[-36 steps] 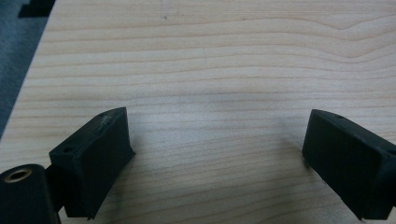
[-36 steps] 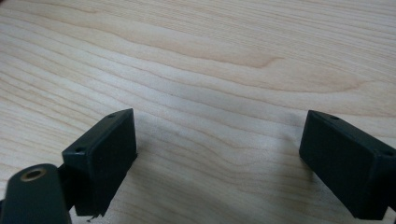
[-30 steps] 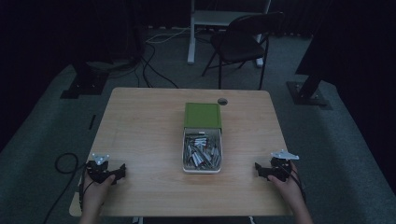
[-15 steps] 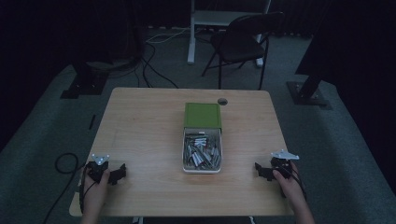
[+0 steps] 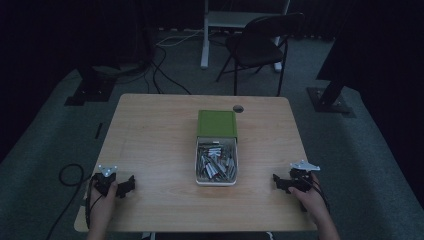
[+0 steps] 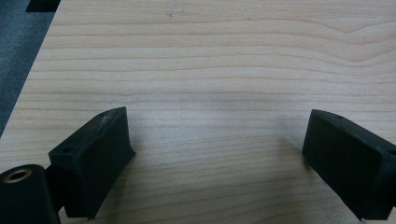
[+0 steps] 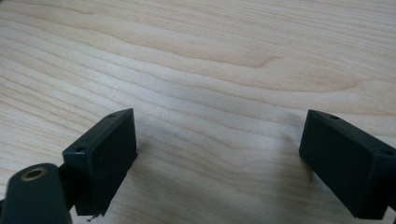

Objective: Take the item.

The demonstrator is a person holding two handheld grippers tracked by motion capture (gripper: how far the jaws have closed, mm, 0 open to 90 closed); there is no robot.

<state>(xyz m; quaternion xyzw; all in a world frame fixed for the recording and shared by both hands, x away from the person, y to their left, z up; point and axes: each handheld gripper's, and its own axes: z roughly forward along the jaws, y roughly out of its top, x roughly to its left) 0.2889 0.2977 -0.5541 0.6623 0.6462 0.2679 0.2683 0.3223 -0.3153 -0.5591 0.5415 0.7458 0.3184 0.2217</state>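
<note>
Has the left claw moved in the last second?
Yes, slightly. The left claw has slid back toward the table's near edge, away from the tray.

Open mid-table box [image 5: 216, 152] of metal pieces

Left gripper [image 6: 219, 154] gapes wide — bare wooden table [image 6: 224, 60] between its jaws.

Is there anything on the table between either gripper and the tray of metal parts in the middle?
Nothing visible. Bare wood lies between the left gripper and the tray, and likewise between the right gripper and it. Both grippers are open and empty. The green box sits at the tray's far end.
</note>
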